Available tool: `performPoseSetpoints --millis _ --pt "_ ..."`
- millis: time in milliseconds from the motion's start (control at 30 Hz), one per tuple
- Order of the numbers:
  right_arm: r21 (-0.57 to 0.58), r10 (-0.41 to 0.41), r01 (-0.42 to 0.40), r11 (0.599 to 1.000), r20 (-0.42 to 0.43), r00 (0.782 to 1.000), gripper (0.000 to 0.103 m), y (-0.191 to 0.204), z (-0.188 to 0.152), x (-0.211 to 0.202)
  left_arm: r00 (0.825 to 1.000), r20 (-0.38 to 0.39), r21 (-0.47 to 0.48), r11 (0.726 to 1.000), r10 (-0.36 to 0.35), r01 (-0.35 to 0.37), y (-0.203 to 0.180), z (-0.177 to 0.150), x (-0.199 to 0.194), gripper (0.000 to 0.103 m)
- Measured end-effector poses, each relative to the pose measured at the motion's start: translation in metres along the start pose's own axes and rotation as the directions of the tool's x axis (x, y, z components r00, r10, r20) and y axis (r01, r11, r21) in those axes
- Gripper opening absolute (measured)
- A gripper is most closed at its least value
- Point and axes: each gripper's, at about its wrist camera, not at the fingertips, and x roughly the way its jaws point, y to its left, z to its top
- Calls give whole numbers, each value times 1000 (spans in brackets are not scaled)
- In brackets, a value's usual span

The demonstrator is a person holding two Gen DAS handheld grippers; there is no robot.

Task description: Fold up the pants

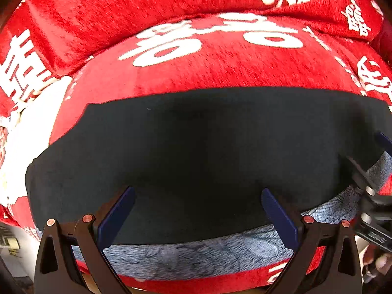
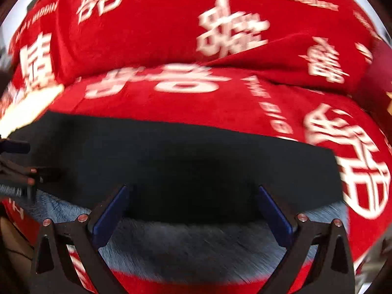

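Dark navy pants lie flat as a wide folded panel on a red cover, with their grey-blue fleecy lining showing along the near edge. My left gripper is open just above the near edge, nothing between its blue pads. The right gripper pokes in at the right edge of the left wrist view. In the right wrist view the same pants fill the middle, lining nearest. My right gripper is open over the near edge. The left gripper shows at the far left.
The red plush cover with white characters spans a sofa seat and a back cushion. A white patch of cloth sits left of the pants. A hand shows at the lower right. The right wrist view is motion-blurred.
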Motion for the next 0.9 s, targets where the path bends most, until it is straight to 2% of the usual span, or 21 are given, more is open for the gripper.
performPoseSetpoints --millis 67,100,167,267,333,400,500,600,667,733,800,900 --pt "19 23 -23 1000 2 1000 102 -5 4 6 1000 -14 -16 1000 -2 2 3 0 6 103" --pt "40 18 -18 999 5 1000 102 -15 6 7 999 -26 -43 998 -38 37 10 0 9 103" --pt "93 -14 15 996 -9 1000 102 -44 6 8 996 -42 -89 994 -74 70 19 0 13 103" --pt "209 -48 52 976 -25 999 102 -97 -4 3 996 -54 -120 991 -65 58 26 2 14 103" --pt "275 -157 168 947 -63 986 103 -124 -16 -8 997 -63 -129 991 -41 32 24 0 9 103" --pt "338 -186 189 922 -41 982 103 -141 -33 -30 998 -57 -125 992 -37 29 20 -3 1 103" --pt "427 -128 117 897 -2 992 103 -143 -75 -60 995 -44 -66 994 -87 84 -6 -12 -11 103" --pt "457 -54 43 889 11 998 103 -124 -107 -66 992 -35 27 992 -119 120 -52 -17 -19 103" --pt "465 -26 18 885 10 1000 103 -117 -128 -57 993 -32 75 990 -116 118 -70 -18 -21 103" --pt "471 6 -13 882 16 1000 103 -112 -137 -44 994 -33 88 991 -102 105 -85 -13 -20 103" --pt "473 -27 11 881 28 999 103 -111 -137 -38 994 -46 82 992 -97 100 -93 -6 -16 103" --pt "463 -10 -29 886 80 997 103 -118 -126 -35 993 -43 30 994 -106 107 -94 8 -11 103"
